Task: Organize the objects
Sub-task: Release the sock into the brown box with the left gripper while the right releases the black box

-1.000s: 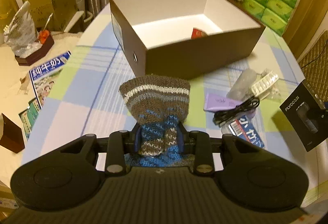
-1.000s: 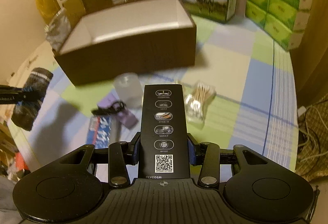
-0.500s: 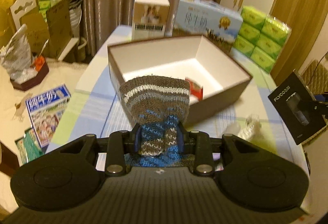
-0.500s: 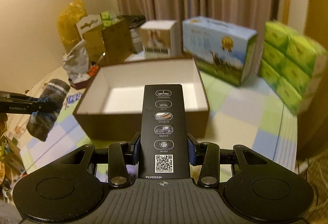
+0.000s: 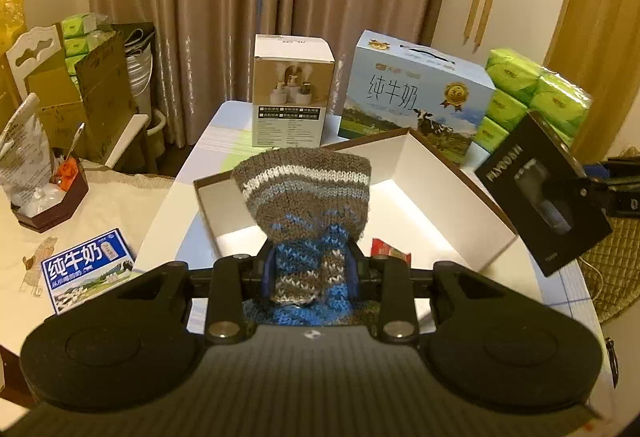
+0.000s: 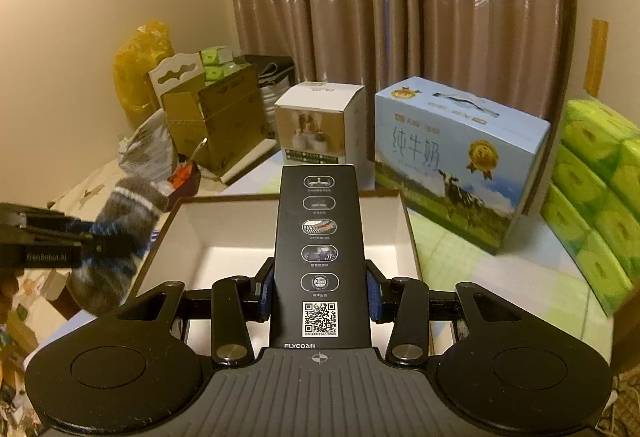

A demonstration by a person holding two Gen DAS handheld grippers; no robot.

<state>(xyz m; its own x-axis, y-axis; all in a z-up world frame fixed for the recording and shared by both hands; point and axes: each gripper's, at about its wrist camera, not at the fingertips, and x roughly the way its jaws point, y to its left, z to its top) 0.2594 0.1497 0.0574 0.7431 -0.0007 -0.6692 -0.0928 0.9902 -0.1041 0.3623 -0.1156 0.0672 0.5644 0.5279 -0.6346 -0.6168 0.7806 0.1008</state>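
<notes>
We're holding the knit sock (image 5: 306,193) in the left claw (image 5: 309,271) and the black FLYCO box (image 6: 320,253) in the right claw (image 6: 320,295), both clamped tight above the open brown box (image 5: 456,173) so they're lining up to drop in.

Each handheld gripper has a matte black plastic body with a ribbed grey centre panel, flanked by two round black lobes with shallow discs. On the left gripper (image 5: 310,271) and right gripper (image 6: 320,291), silver screws sit behind the black fingers (image 5: 228,289), which carry blue pads (image 6: 374,297) (the left's side reads "GenRobot.AI").
</notes>
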